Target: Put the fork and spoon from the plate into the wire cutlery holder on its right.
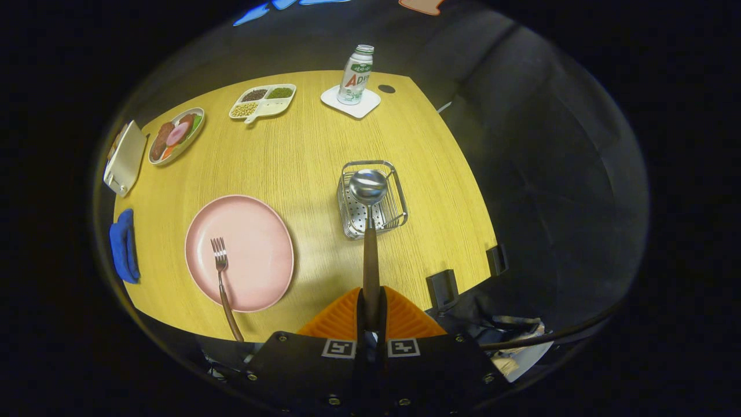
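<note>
Tongs (371, 307) sit at the bottom centre of my frame, their two fingers pressed together on the brown handle of the spoon (369, 231); I see both fingers bearing on it from either side. From that grip the handle runs straight ahead of the fingers, and the shiny bowl of the spoon shows over the wire cutlery holder (371, 200), which stands just right of centre on the wooden table (301, 150). Whether the bowl hangs above the holder's rim or already dips inside it, I cannot tell from this angle.

Left of the fingers, in the lower left of my frame, lies the pink plate (239, 252). On its left part rests the fork (223, 284), tines pointing away from me, its brown handle running back over the near rim of the plate and past it. Plate and holder stand apart, with bare wood between them.

Further left, at the table's edge, I make out a blue cloth (124, 245). Above it, at the left edge, is a white flat thing (125, 157) that I cannot identify. Next to it, toward the upper left, an oval dish of food (176, 135), and beyond that a white divided tray (263, 101) with beans or grains in its compartments. At the top centre a bottle (356, 74) stands upright on a white coaster (351, 102).
</note>
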A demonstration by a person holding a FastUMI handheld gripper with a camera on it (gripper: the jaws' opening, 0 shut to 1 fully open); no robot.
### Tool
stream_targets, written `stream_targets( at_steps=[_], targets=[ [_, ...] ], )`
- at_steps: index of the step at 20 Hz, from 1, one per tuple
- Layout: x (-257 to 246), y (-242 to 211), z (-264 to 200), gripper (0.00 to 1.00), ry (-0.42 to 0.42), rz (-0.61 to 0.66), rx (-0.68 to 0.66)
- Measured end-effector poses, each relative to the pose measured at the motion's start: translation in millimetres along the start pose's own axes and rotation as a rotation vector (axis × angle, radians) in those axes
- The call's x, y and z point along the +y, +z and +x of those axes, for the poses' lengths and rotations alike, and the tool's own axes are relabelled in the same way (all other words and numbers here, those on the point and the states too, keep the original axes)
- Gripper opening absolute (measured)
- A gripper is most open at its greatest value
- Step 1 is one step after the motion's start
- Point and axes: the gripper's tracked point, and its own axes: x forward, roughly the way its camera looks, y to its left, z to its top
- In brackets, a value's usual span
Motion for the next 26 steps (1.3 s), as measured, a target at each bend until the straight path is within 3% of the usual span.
stream_targets(
  at_steps=[6,12,17,26],
  targets=[
    [-2.1,18.0,-3.3,0.14,0.016,-0.006,-0.037],
    [8.5,24.8,-14.0,0.14,0.020,-0.037,-0.063],
    [11.7,24.7,-33.0,0.14,-0.024,-0.070,-0.074],
    [8.9,35.8,-50.3,0.15,-0.061,-0.030,-0.108]
  ],
)
